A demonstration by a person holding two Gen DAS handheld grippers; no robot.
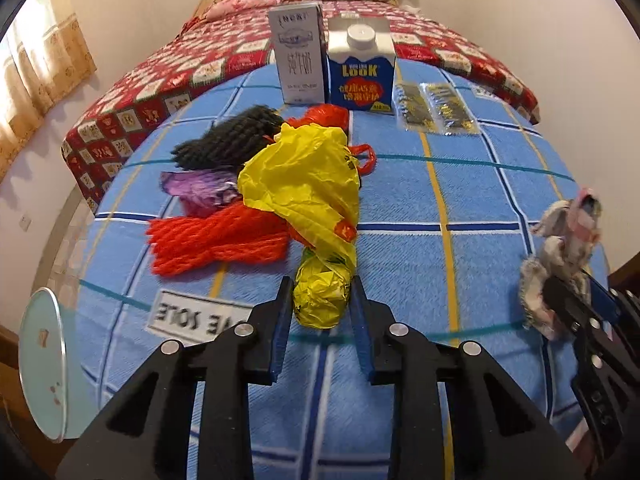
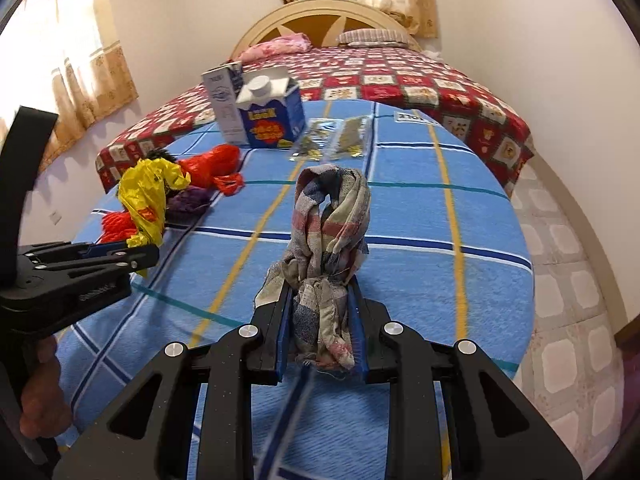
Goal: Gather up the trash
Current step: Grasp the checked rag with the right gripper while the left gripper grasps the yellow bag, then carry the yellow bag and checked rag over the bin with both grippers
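Note:
My left gripper (image 1: 322, 292) is shut on the bunched near end of a yellow plastic bag (image 1: 308, 184), which trails away over the blue checked blanket (image 1: 400, 248). It shows from the side in the right wrist view (image 2: 138, 246) with the yellow bag (image 2: 146, 192). My right gripper (image 2: 320, 300) is shut on a knotted plaid rag (image 2: 330, 224) that stands up between its fingers; the rag (image 1: 560, 256) also shows at the right in the left wrist view. Beside the bag lie a red net (image 1: 216, 240), a purple wrapper (image 1: 196, 188), a black net (image 1: 228, 140) and a red plastic bag (image 1: 328, 118).
A white milk carton (image 1: 298, 52) and a blue LOOK carton (image 1: 362, 68) stand at the far edge of the blanket, with two clear foil packets (image 1: 434, 108) beside them. A red patterned bedspread (image 2: 400, 76) and headboard lie beyond. A round glass top (image 1: 42, 364) is at left.

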